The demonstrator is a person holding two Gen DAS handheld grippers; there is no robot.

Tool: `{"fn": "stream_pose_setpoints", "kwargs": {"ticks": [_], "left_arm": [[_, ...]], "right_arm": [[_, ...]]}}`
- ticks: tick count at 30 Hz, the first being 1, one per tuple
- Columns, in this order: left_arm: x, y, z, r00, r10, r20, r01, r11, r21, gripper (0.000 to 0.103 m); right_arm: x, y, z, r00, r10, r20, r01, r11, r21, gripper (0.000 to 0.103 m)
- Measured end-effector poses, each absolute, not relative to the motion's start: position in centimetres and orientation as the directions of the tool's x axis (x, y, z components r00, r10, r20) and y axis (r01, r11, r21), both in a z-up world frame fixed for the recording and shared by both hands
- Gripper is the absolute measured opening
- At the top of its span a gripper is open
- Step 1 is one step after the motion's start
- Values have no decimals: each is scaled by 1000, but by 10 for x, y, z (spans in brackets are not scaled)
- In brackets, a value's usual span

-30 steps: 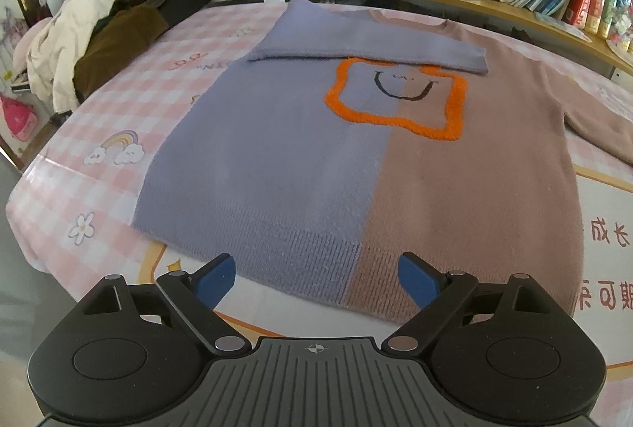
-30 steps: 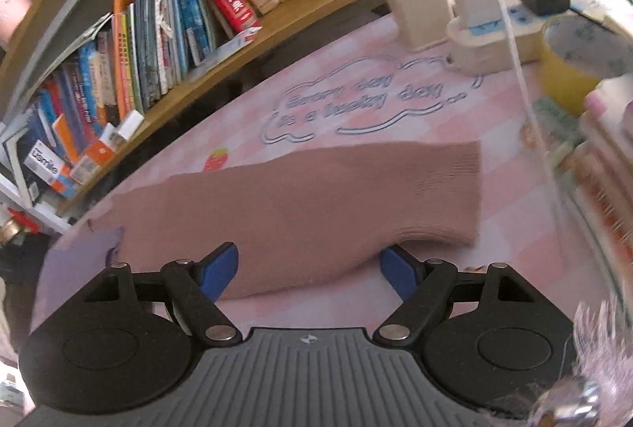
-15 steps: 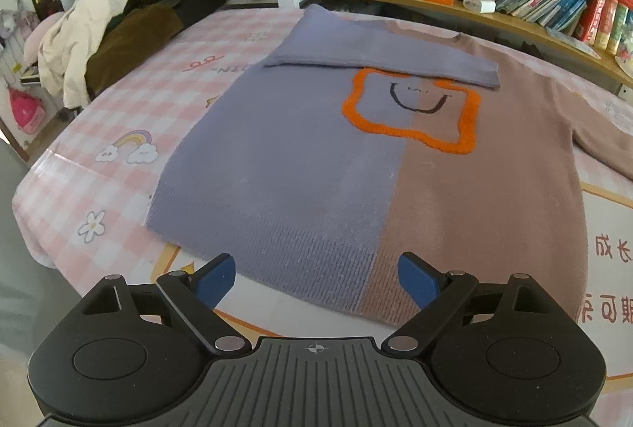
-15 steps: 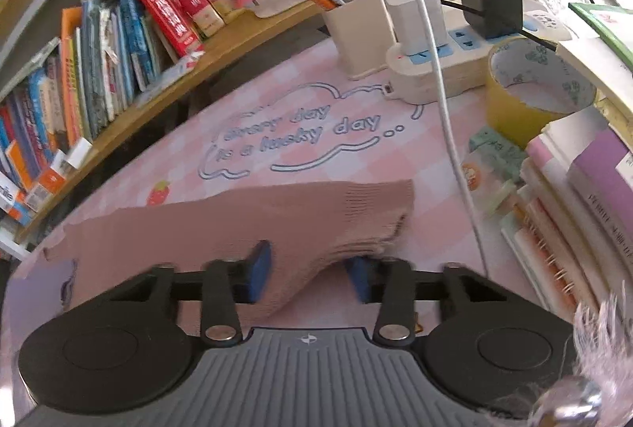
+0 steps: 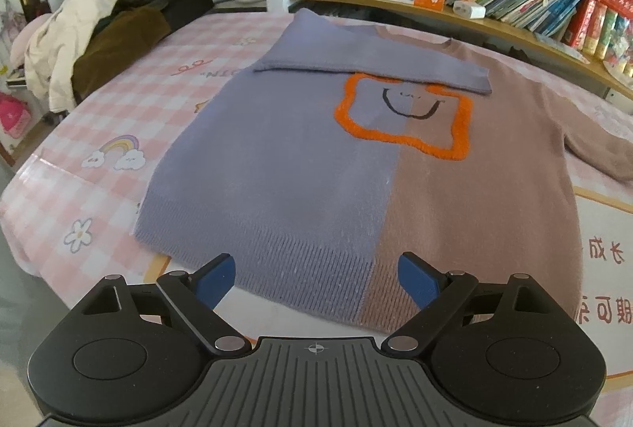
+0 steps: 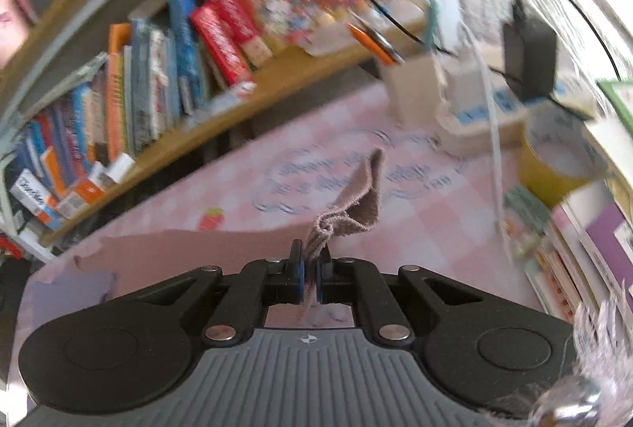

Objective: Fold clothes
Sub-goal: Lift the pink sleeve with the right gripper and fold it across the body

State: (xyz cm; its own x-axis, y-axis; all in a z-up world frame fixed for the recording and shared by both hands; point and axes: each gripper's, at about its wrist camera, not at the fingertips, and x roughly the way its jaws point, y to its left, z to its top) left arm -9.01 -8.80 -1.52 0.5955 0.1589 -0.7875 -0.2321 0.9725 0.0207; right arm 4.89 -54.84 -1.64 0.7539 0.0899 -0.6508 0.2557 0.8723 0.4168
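Note:
A sweater (image 5: 356, 166), purple on the left half and brown on the right, with an orange-framed smiley, lies flat on the pink checked table. Its purple sleeve (image 5: 368, 63) is folded across the chest. The brown sleeve (image 5: 597, 154) stretches off to the right. My left gripper (image 5: 314, 278) is open and empty, just in front of the sweater's hem. My right gripper (image 6: 309, 276) is shut on the brown sleeve's cuff (image 6: 352, 205), which bunches and stands up above the jaws, lifted off the table.
A bookshelf (image 5: 474, 16) runs along the table's far edge. A pile of clothes (image 5: 91, 43) sits at the far left. In the right wrist view a power strip (image 6: 486, 110), a yellow tape roll (image 6: 554, 166) and stacked books (image 6: 585, 261) stand at the right.
My right gripper closed on the brown sleeve's cuff and lifted it; the view is blurred by motion. My left gripper drifted slightly and stays open.

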Motion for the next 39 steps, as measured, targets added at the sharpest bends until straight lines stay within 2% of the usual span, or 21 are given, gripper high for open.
{"fn": "stream_pose_setpoints", "kwargs": {"ticks": [12, 18, 27, 39], "left_arm": [[-77, -49, -8, 701, -12, -713, -9, 1000, -26, 92], [-71, -14, -9, 716, -56, -696, 41, 998, -38, 92], [-70, 43, -10, 732, -72, -677, 54, 997, -48, 92], [-77, 100, -9, 750, -35, -660, 15, 999, -36, 92]], "right_arm": [[64, -453, 45, 814, 109, -570, 156, 905, 396, 5], [83, -381, 69, 824, 144, -548, 88, 923, 374, 5], [114, -276, 82, 822, 180, -540, 2, 948, 319, 5], [156, -157, 61, 802, 220, -555, -84, 962, 261, 5]]}}
